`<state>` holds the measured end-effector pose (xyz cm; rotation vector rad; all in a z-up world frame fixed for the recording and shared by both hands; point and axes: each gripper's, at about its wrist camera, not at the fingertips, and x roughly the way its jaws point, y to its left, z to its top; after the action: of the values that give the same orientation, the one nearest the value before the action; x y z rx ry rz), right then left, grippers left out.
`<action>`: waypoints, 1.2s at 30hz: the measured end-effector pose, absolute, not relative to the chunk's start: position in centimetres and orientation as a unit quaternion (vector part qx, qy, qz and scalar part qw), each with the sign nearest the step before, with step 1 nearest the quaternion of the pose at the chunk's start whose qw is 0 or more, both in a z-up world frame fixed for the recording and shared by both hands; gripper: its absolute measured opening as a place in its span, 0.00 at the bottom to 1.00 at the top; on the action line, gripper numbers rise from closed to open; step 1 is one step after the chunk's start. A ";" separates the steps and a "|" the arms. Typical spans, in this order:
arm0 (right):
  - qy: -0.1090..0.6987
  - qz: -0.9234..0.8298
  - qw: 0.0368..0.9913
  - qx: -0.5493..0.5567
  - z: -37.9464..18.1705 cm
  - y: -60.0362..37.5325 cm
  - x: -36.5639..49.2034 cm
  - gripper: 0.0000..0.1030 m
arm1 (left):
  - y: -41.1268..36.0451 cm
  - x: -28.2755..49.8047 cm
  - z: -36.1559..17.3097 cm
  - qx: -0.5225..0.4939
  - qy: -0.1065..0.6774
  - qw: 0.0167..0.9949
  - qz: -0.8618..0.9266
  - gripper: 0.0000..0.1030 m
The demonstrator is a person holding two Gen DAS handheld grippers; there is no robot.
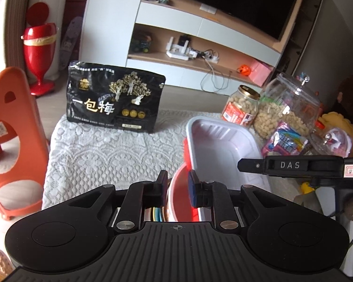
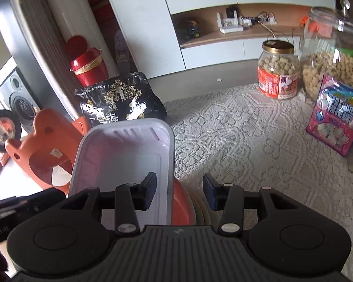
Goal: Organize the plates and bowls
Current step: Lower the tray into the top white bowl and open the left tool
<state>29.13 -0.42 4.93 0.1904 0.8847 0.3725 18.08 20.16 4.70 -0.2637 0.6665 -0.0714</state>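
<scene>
A white rectangular plastic bowl [image 1: 220,148] with a red outer wall rests in a red round bowl [image 1: 180,199], above a stack of coloured plates [image 1: 156,213] on the lace-covered table [image 1: 98,152]. My left gripper [image 1: 177,189] is shut on the red bowl's rim, one finger inside and one outside. My right gripper [image 2: 180,193] is open; its fingers straddle the white bowl's [image 2: 124,162] right wall, with the red bowl [image 2: 183,206] below. The right gripper also shows as a black bar in the left wrist view [image 1: 291,165].
A black snack bag [image 1: 115,99] stands at the table's far edge. A peanut jar [image 2: 278,70], a large glass jar [image 2: 336,56] and a pink candy bag [image 2: 336,124] stand at the right. An orange stool [image 1: 9,141] is left of the table.
</scene>
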 end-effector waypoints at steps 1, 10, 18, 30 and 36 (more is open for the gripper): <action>0.434 0.179 0.877 0.103 4.7 -0.3 29.6 0.42 | 20.0 18.7 4.4 -0.131 0.332 0.933 -0.036 0.20; 0.401 0.210 0.888 0.083 6.9 1.6 28.7 0.45 | 20.0 19.5 4.2 -0.134 0.329 0.932 -0.064 0.09; 0.311 0.245 0.915 0.076 11.0 1.0 25.8 0.48 | 21.0 17.8 7.1 -0.124 0.254 0.956 -0.080 0.08; 0.389 0.190 0.902 -0.017 4.3 0.6 25.2 0.48 | 20.5 18.6 2.2 -0.087 0.366 0.925 -0.049 0.10; 0.413 0.221 0.883 0.007 2.0 -0.5 24.6 0.26 | 20.3 18.3 0.2 -0.087 0.386 0.917 -0.043 0.21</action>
<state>24.59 -0.50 1.97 0.0136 0.8599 0.4598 18.31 20.32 0.19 -0.1792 0.7936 -0.0883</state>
